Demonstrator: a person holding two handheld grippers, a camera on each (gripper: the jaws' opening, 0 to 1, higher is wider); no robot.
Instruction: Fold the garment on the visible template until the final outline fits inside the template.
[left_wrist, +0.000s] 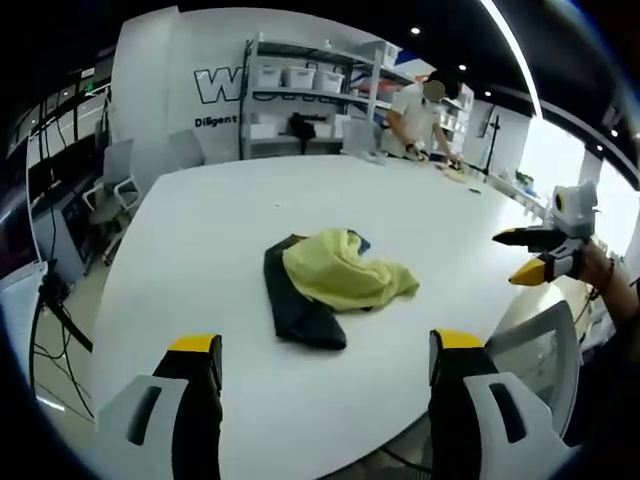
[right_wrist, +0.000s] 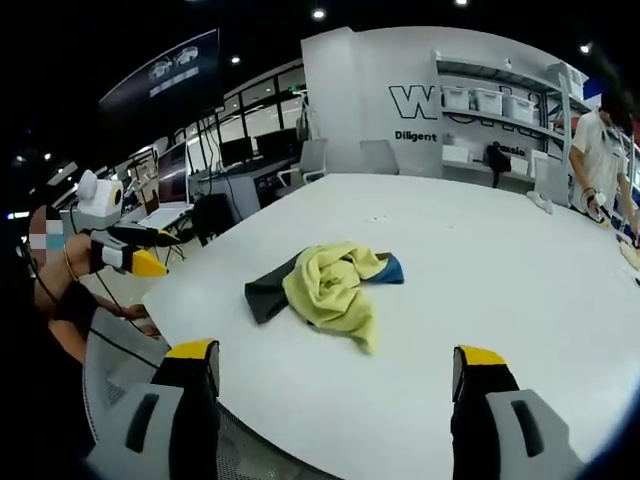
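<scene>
A crumpled yellow garment (left_wrist: 345, 270) is lying near the middle of a broad white surface (left_wrist: 200, 240), bunched on top of a dark flat template (left_wrist: 300, 310) whose black edge is sticking out on one side; a bit of blue cloth (right_wrist: 388, 268) is peeking from under the yellow heap in the right gripper view. The garment is spilling past the template's edge on the side away from the dark strip. White surface is lying bare all around the pile, with wide open room on every side and the near rim curving just ahead of both cameras. The left hand-held gripper (left_wrist: 325, 380) is hovering short of the near rim, jaws standing wide apart, nothing between them, well apart from the cloth. The right hand-held gripper (right_wrist: 335, 385) is likewise hanging over the near rim with jaws spread and empty; in the left gripper view it is showing off the surface's right edge, tips parted. A person in a white shirt (left_wrist: 418, 115) is standing at the far end of the surface, beside grey shelving (left_wrist: 310, 85) holding bins. Office chairs (left_wrist: 115, 185) are sitting beyond the far-left edge.
</scene>
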